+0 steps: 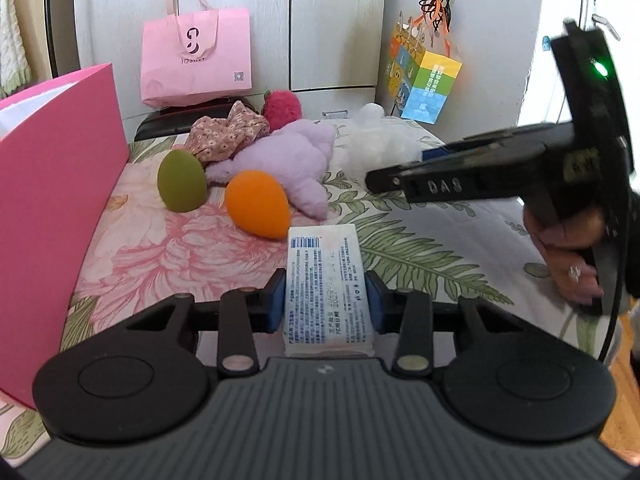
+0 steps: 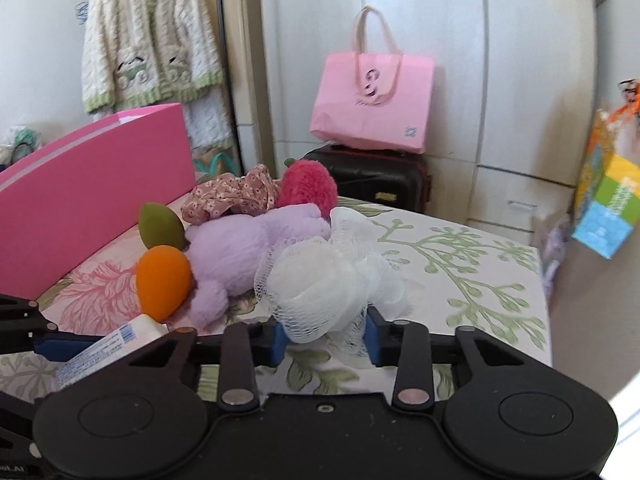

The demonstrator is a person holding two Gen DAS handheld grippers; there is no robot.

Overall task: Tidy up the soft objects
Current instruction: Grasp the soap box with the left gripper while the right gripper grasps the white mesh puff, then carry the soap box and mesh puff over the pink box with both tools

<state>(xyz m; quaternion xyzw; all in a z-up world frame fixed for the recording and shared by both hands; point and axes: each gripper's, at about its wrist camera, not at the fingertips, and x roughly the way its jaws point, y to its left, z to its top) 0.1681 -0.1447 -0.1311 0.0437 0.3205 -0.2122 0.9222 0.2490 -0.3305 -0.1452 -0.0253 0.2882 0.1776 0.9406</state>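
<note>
Left gripper [image 1: 326,302] clamps tissue pack [image 1: 326,280]; right gripper [image 2: 326,340] pinches mesh pouf [image 2: 320,284]

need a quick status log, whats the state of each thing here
left gripper: shut on the tissue pack
tissue pack: clamped, lying flat on the bed
right gripper: shut on the mesh sponge
mesh sponge: pinched at its near edge, resting on the bed
orange egg: lying on its side, free
green egg: upright, free
purple plush: lying loose
pink box: open at the top
</note>
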